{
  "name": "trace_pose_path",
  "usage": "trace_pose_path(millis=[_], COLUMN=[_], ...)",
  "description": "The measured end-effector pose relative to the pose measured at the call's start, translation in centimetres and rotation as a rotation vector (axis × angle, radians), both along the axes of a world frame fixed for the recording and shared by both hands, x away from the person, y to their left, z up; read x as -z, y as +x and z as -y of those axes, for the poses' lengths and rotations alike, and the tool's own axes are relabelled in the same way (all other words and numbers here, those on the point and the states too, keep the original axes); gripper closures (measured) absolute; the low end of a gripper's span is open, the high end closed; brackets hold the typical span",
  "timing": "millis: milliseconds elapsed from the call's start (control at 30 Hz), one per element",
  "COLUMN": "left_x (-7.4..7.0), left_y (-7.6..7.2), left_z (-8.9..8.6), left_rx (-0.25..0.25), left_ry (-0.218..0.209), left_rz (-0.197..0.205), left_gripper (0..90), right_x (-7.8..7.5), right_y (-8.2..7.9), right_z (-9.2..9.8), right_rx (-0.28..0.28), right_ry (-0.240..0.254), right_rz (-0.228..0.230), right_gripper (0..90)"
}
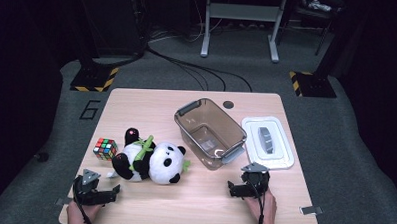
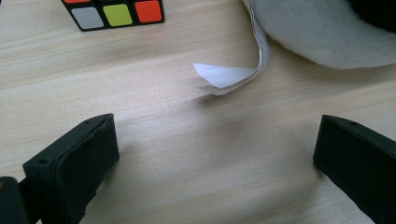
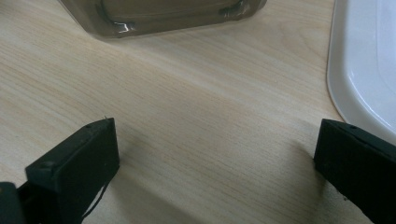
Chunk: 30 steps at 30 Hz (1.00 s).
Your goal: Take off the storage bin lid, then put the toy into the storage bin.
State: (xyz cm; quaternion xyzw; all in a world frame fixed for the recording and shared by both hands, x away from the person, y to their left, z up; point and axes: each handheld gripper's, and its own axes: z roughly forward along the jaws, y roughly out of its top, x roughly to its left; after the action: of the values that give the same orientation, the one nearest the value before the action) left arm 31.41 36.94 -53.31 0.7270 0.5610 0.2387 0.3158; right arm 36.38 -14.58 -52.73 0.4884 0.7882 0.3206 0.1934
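Your left gripper [image 1: 99, 194] rests at the near left edge of the table [image 1: 193, 207], jaws spread wide with nothing between them. Your right gripper [image 1: 240, 188] sits at the near right, jaws equally wide and empty.

From your left gripper, the one plush panda [image 1: 149, 161] lies at about one o'clock, close by. It is on its side, long axis running left to right across the table, head toward the right and its black legs toward the left. In the left gripper view its white paper tag [image 2: 231, 70] curls down onto the wood just ahead of the jaws, with the white fur [image 2: 327, 32] behind it.

One Rubik's cube [image 1: 105, 148] stands at twelve o'clock from that gripper, just left of the panda.

From your right gripper, one clear bin [image 1: 210, 132] sits at eleven o'clock, open side up, long axis slanting from far left to near right. One white lid [image 1: 268, 141] lies flat at one o'clock, just beside the bin. Nothing lies between either gripper and the panda.
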Motion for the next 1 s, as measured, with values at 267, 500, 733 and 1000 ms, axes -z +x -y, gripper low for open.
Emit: trace_pose_path(millis=[267,500,733,1000], left_x=[0.0,-0.1,-0.2,-1.9], left_y=[0.0,0.0,0.0,-0.2], left_z=[0.0,0.0,-0.1,0.0], left_rx=[0.001,0.0,0.014,0.055], left_ry=[0.001,0.002,-0.003,-0.021], left_rz=[-0.003,-0.008,-0.017,-0.043], left_gripper=[0.0,0.0,0.0,0.0], right_x=[0.2,0.2,0.2,0.2], right_y=[-0.1,-0.1,-0.1,-0.1], right_z=[0.2,0.3,0.2,0.2], right_rx=[-0.011,-0.02,-0.014,-0.011], right_ry=[0.004,-0.002,0.007,0.007], right_rz=[0.027,0.032,0.028,0.029], right_gripper=[0.0,0.0,0.0,0.0])
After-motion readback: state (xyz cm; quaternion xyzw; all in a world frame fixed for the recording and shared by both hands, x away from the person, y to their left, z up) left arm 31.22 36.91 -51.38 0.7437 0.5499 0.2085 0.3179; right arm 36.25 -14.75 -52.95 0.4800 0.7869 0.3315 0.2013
